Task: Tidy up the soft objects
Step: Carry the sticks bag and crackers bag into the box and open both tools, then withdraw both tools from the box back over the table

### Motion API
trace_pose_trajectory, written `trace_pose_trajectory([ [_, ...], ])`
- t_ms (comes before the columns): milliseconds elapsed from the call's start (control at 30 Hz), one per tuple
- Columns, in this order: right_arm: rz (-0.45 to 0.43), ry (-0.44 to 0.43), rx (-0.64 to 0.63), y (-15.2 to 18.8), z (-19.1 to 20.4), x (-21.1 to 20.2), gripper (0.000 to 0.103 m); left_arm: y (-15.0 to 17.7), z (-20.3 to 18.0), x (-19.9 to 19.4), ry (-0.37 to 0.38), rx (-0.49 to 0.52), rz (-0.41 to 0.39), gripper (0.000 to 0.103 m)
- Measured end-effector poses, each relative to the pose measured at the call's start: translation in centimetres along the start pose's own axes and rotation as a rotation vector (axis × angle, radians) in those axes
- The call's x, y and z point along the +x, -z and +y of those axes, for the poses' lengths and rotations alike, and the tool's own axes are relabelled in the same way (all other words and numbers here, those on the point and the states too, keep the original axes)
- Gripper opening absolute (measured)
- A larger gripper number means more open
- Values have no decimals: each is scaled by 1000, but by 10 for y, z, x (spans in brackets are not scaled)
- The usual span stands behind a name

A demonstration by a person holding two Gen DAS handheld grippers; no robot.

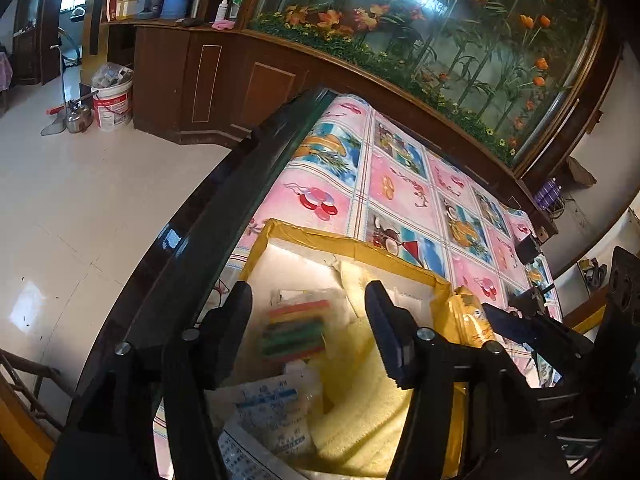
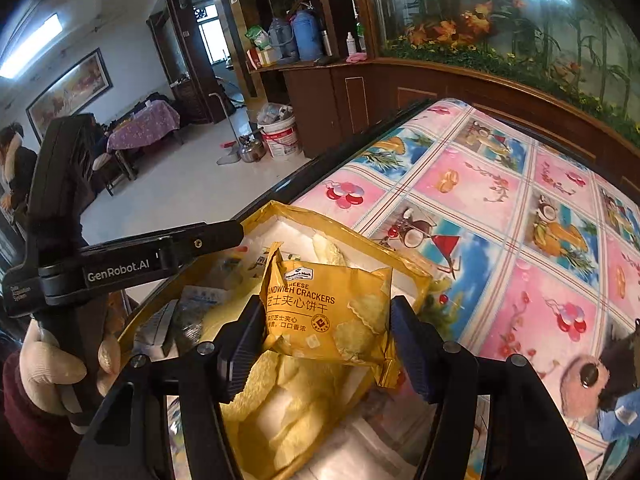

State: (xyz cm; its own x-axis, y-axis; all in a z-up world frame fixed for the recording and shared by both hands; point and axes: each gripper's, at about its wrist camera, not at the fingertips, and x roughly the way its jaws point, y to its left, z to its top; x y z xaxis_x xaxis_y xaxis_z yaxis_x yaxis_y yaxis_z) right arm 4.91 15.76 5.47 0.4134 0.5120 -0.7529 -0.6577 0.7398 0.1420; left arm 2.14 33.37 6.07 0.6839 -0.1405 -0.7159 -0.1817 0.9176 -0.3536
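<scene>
The right gripper (image 2: 326,334) is reaching over the box (image 2: 404,258) at the table's (image 2: 500,184) left edge, grasping a yellow cracker packet (image 2: 324,308) whose long axis is running jaw to jaw, crimped end up-left. The left gripper (image 1: 308,312) is hovering released above the box's towel (image 1: 360,412).

My black right gripper (image 2: 326,340) frames a golden-yellow cracker packet (image 2: 332,312) printed with dark lettering. Below it lies a pale yellow towel (image 2: 288,404), inside a yellow-taped white box (image 2: 348,228). At three o'clock spreads the pink-and-blue fruit-patterned tablecloth (image 2: 500,200).
</scene>
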Motion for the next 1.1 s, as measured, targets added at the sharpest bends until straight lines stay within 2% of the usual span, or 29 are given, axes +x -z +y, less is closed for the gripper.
trace_pose_trajectory([
  [100, 20, 2, -19, -1, 5, 21, 70, 1, 3, -2, 35, -24, 11, 65],
  [133, 19, -1, -18, -1, 5, 24, 72, 3, 5, -4, 44, -33, 10, 68],
  [200, 7, -2, -13, 0, 5, 22, 77, 7, 6, -10, 57, -47, 6, 69],
  [333, -42, 6, 29, 4, -3, -1, 77, 20, 0, -28, 75, -39, -4, 69],
  [467, -91, -11, 95, 18, -18, -38, 77, 35, -25, -52, 57, 43, -44, 71],
  [567, -124, 17, 114, 38, -30, -67, 78, 49, -55, -74, -1, 134, -103, 73],
  [667, -152, 45, 142, 60, -43, -96, 79, 62, -90, -100, -112, 205, -194, 77],
  [767, -181, 62, 192, 81, -61, -124, 79, 73, -124, -135, -236, 240, -340, 89],
  [800, -192, 67, 209, 87, -67, -133, 79, 79, -133, -146, -266, 244, -399, 101],
  [833, -205, 74, 227, 95, -73, -142, 80, 89, -138, -150, -255, 227, -431, 103],
  [867, -218, 80, 244, 103, -80, -151, 81, 99, -138, -146, -181, 197, -419, 103],
  [900, -228, 87, 259, 110, -85, -159, 82, 107, -138, -131, -78, 182, -331, 103],
  [933, -236, 96, 274, 118, -92, -167, 82, 113, -142, -108, -20, 188, -200, 103],
  [967, -240, 104, 286, 125, -97, -174, 82, 119, -146, -90, -17, 194, -111, 101],
  [1000, -245, 114, 296, 133, -103, -181, 82, 127, -150, -78, -44, 194, -79, 95],
  [1100, -260, 158, 323, 158, -119, -202, 82, 145, -165, -68, -143, 230, -100, 95],
])
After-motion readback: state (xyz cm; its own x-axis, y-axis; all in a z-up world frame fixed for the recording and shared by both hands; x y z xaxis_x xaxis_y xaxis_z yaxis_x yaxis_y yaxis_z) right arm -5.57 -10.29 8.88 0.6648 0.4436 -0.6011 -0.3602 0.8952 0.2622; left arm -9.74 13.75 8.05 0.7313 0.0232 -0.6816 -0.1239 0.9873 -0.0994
